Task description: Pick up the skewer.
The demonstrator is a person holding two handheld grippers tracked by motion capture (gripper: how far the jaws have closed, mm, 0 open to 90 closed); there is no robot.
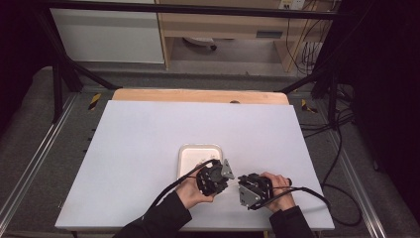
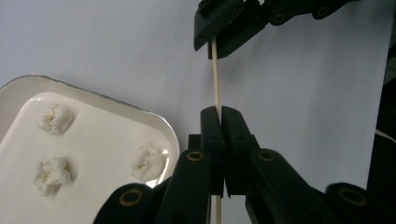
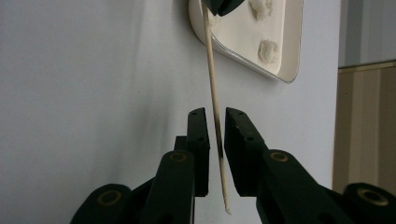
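Note:
A thin wooden skewer point(image 2: 215, 79) runs between my two grippers just above the white table. My left gripper point(image 2: 220, 109) is shut on one end of it. The other end, with its pointed tip, passes between the jaws of my right gripper point(image 3: 215, 112), which stand slightly apart with a gap on each side of the skewer point(image 3: 211, 65). In the high view both grippers face each other near the table's front edge, left gripper point(image 1: 225, 177) and right gripper point(image 1: 243, 186). A white tray point(image 2: 159, 121) beside the left gripper holds three white puffy lumps point(image 2: 55, 117).
The tray point(image 1: 198, 147) lies just beyond the left hand on the white table sheet point(image 1: 148, 134). A wooden board edge point(image 1: 198, 95) runs along the far side. Black frame bars and cables point(image 1: 337, 148) flank the table on the right.

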